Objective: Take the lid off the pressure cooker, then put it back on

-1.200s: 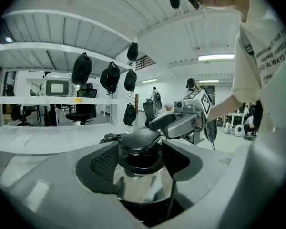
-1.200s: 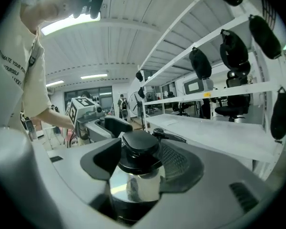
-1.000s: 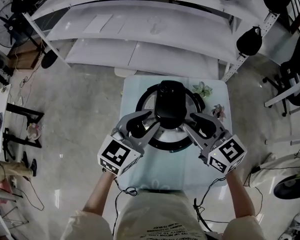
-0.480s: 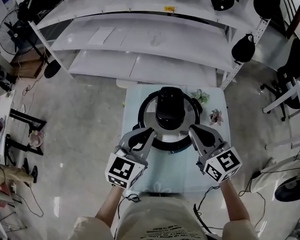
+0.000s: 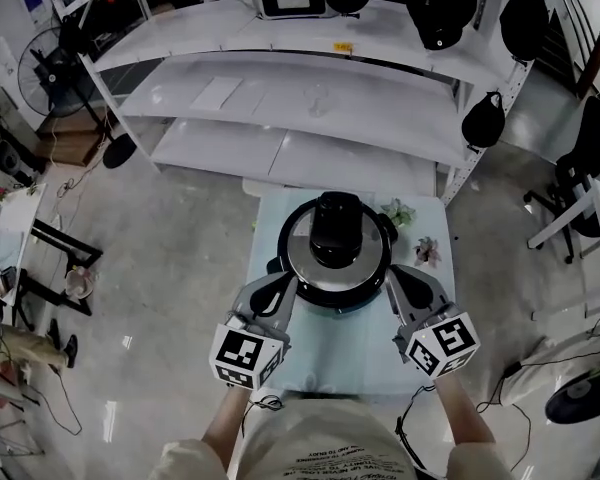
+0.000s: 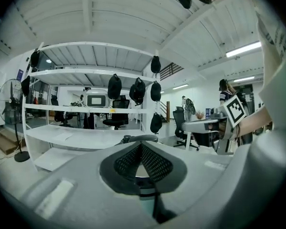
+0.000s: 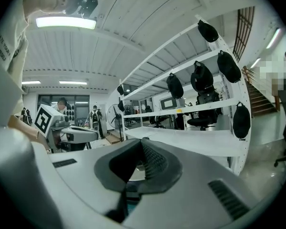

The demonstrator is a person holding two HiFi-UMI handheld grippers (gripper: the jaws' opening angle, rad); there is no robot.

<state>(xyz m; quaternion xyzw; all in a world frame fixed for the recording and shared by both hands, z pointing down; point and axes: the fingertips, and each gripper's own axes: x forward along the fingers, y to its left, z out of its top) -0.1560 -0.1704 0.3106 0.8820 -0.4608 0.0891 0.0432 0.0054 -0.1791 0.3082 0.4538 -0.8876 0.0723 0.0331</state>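
Head view, with the pressure cooker (image 5: 335, 253) standing on the pale surface (image 5: 330, 353) in front of the white shelf rack (image 5: 280, 108). Its silvery lid (image 5: 305, 258) sits on the pot, and the black lid handle (image 5: 335, 230) lies across the middle.

A second ago both tools stood open, one on each side of the lid handle and over the lid. Since then the jaws of both have been closing, and both tools have drawn back toward the person. The left hand-held gripper (image 5: 283, 284) is now clenched on nothing; its meshed pads meet, with only a sliver of lid showing beyond them. The right hand-held gripper (image 5: 393, 272) is likewise clenched and empty. Each tip lies just beside the cooker's near rim, apart from the handle.

With the lid seated and both tools retreating empty, no lift is under way. The frames alone do not show whether the replacing step is finished or the removal has not yet begun.
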